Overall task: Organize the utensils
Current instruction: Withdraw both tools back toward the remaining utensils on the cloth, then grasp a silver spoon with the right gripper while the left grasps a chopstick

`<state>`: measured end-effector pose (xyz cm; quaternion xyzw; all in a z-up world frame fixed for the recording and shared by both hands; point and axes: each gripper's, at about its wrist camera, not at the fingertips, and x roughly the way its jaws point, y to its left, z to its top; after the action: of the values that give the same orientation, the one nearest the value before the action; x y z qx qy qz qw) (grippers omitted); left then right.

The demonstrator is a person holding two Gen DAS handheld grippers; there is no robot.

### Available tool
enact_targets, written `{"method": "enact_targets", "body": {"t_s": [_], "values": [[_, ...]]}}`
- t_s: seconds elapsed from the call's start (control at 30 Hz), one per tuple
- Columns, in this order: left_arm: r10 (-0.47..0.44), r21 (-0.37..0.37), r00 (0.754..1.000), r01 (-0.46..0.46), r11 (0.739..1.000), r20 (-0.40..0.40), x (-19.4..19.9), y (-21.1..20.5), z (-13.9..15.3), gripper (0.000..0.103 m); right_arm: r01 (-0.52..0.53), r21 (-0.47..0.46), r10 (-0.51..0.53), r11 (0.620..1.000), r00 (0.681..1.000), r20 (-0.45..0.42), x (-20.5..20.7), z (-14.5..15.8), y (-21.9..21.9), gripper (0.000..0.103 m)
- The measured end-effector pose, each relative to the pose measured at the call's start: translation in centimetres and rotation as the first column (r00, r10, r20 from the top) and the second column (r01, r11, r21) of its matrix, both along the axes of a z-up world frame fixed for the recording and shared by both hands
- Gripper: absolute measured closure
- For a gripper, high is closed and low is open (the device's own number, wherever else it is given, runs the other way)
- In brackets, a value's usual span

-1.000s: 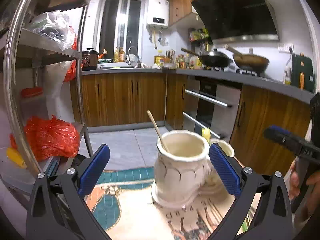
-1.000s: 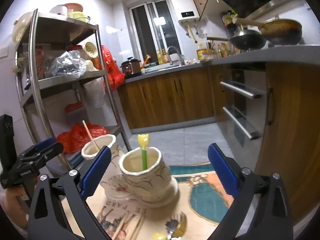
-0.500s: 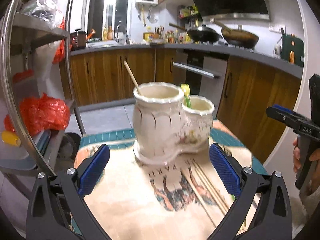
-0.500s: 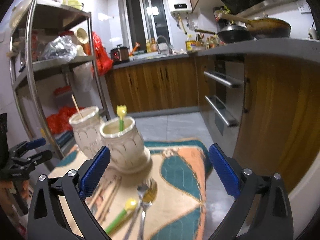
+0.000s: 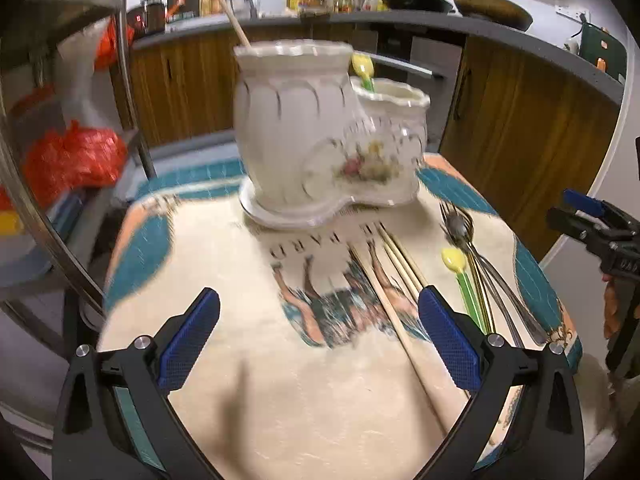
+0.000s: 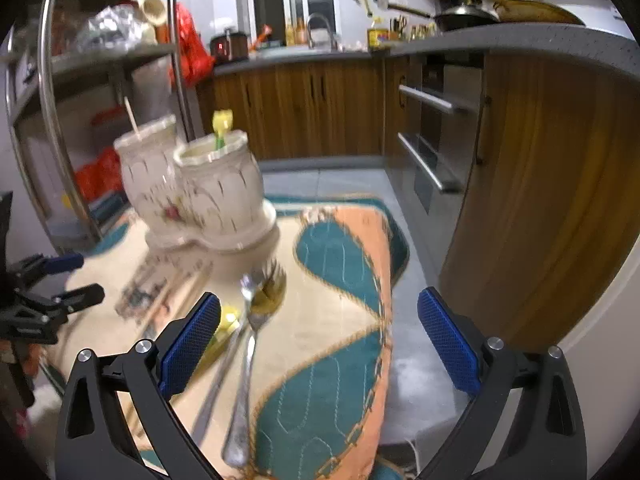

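Both tongs pulled back, agape; cloth [image 6: 344, 240] edge under right tongs [image 6: 320, 344].

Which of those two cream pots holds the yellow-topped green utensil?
The shorter pot, on the side toward the oven. The taller pot joined beside it holds only a wooden stick.

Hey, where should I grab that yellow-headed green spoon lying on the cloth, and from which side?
Grip the green spoon on its thin green handle, below the yellow bowl. It lies flat, close beside the metal forks, so probably come straight down from above, fingers across the handle. The right hand-held gripper is open and seems nearest.
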<state>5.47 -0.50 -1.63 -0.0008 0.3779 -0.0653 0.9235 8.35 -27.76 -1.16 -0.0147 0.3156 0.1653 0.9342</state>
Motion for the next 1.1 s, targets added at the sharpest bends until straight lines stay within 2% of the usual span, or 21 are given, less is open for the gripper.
{"method": "enact_targets", "body": {"t_s": [0.1,0.3,0.4,0.5,0.57,0.73,0.77,0.83,0.9,0.93,1.1], "values": [[-0.003,0.002,1.0,0.003,1.0,-0.029,0.1,-0.6,-1.0,0.006,-0.009,-0.04,0.007,0.999,0.999,-0.045,0.2,-1.2,0.5,0.005],[-0.029,0.064,0.997,0.034,0.997,-0.075,0.4,-2.3,-2.4,0.006,-0.044,-0.136,0.03,0.99,0.995,-0.098,0.4,-3.2,2.0,0.005],[-0.032,0.086,0.995,0.04,0.995,-0.091,0.5,-2.8,-2.8,0.006,-0.054,-0.137,0.038,0.989,0.992,-0.118,0.5,-3.7,2.3,0.005],[-0.034,0.075,0.994,0.042,0.996,-0.099,0.6,-2.7,-2.9,0.007,-0.067,-0.092,0.054,0.994,0.989,-0.137,0.6,-3.6,2.3,0.007],[-0.036,0.076,0.994,0.044,0.996,-0.105,0.6,-2.7,-3.0,0.013,-0.082,-0.07,0.071,0.994,0.987,-0.146,0.6,-3.5,2.5,0.008],[-0.051,0.073,0.991,0.061,0.995,-0.122,0.7,-3.0,-3.1,0.024,-0.137,-0.064,0.126,0.988,0.979,-0.16,0.3,-3.2,3.9,0.038],[-0.057,0.069,0.991,0.066,0.995,-0.124,0.7,-3.1,-3.1,0.026,-0.149,-0.06,0.137,0.987,0.977,-0.166,0.3,-3.2,4.2,0.041],[-0.069,0.071,0.989,0.078,0.994,-0.128,0.8,-3.5,-3.1,0.03,-0.169,-0.061,0.156,0.984,0.972,-0.176,0.3,-3.3,4.9,0.056],[-0.075,0.085,0.988,0.088,0.993,-0.137,0.8,-3.8,-3.2,0.042,-0.186,-0.083,0.169,0.979,0.968,-0.186,0.3,-3.5,5.7,0.069],[-0.085,0.083,0.986,0.097,0.992,-0.142,0.8,-4.0,-3.2,0.044,-0.194,-0.085,0.175,0.977,0.966,-0.191,0.2,-3.5,5.9,0.074],[-0.103,0.08,0.984,0.115,0.99,-0.142,0.7,-4.6,-3.1,0.054,-0.216,-0.091,0.192,0.972,0.957,-0.217,0.4,-3.7,6.6,0.081]]}}
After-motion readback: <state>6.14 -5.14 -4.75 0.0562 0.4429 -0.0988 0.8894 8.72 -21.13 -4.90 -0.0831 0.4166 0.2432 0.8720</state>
